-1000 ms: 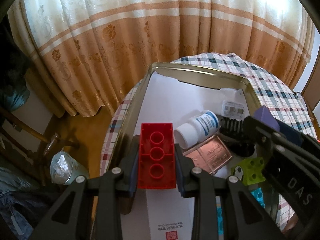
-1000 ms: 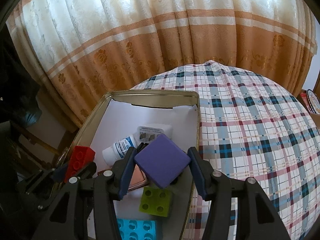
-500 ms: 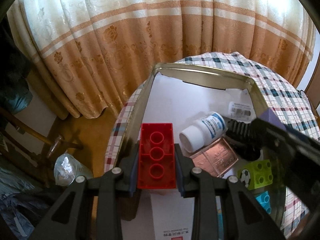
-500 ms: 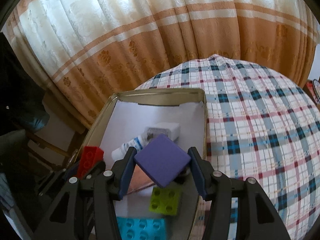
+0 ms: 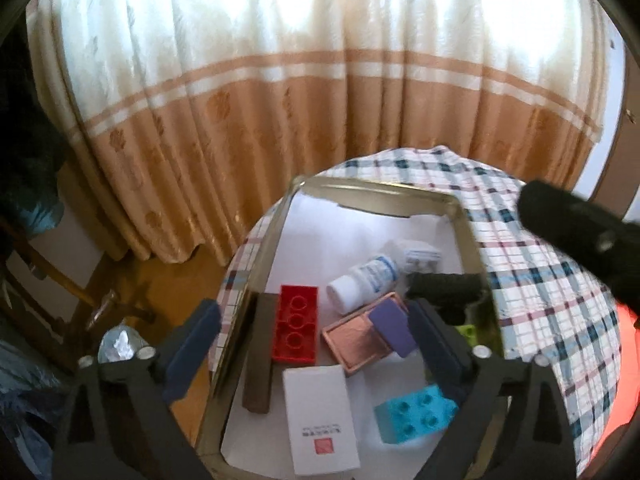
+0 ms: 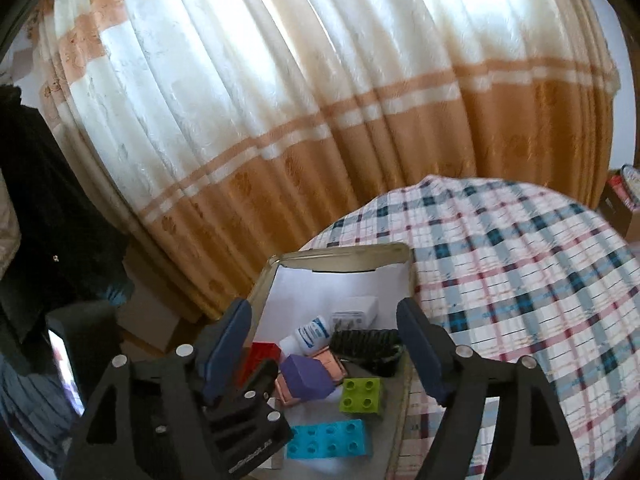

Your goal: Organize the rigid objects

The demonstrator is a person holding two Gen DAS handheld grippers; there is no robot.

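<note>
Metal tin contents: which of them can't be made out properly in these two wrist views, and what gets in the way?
- Green brick: left wrist view, mostly behind the gripper finger; clear in the right wrist view.
- Red brick: right wrist view, half hidden by the left gripper's body.
- White bottle: label blurred in both views.
- White card box: print too small; bottom edge cut off.
- Black ridged item: unidentifiable.

A home: floral curtains (image 5: 320, 120), plaid-clothed table (image 6: 520, 280).
</note>
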